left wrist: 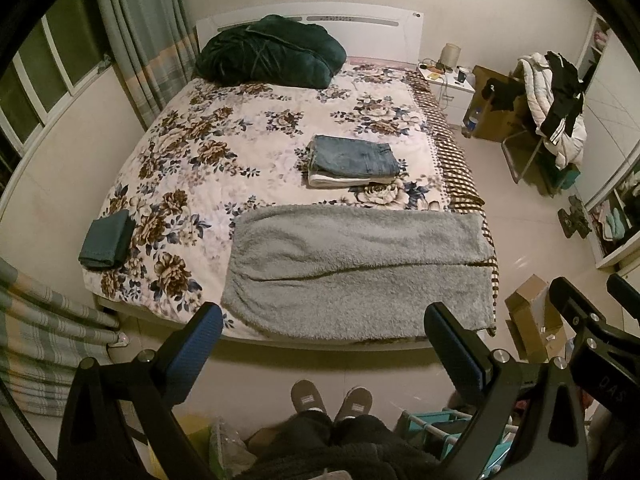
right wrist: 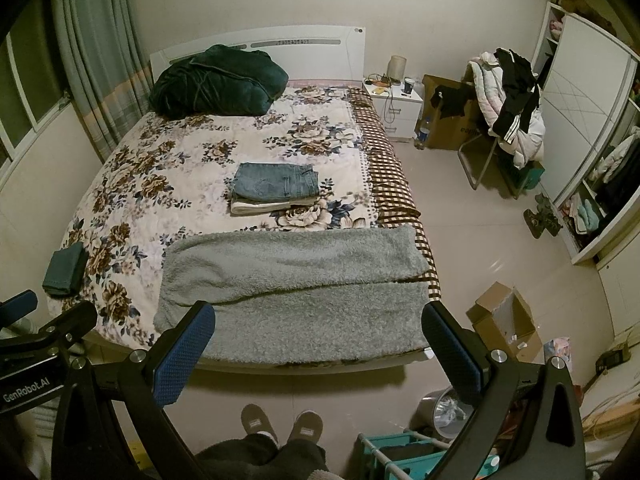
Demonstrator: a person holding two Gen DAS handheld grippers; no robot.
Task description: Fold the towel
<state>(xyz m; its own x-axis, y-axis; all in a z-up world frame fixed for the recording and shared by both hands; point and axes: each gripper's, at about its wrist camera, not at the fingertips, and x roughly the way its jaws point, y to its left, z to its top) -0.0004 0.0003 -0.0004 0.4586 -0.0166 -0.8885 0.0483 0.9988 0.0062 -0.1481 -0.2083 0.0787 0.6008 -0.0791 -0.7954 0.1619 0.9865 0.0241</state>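
Both grippers hang released, jaws spread wide and empty: the left gripper (left wrist: pixel 322 344) and the right gripper (right wrist: pixel 318 344), at lower centre of their frames. Just beyond them the grey towel (left wrist: pixel 360 276) lies across the bed's (left wrist: pixel 256 152) near end. Folded jeans (left wrist: pixel 354 156) sit mid-frame; slippers (left wrist: pixel 332 396) below.

Right gripper (right wrist: pixel 318 344) held above the foot of the bed (right wrist: pixel 224 152), jaws spread wide, nothing between them. Grey towel (right wrist: pixel 292 288) lies folded across the bed's near end. Folded jeans (right wrist: pixel 276 188) rest mid-bed on a pale folded item. Slippered feet (right wrist: pixel 280 424) on the floor below.
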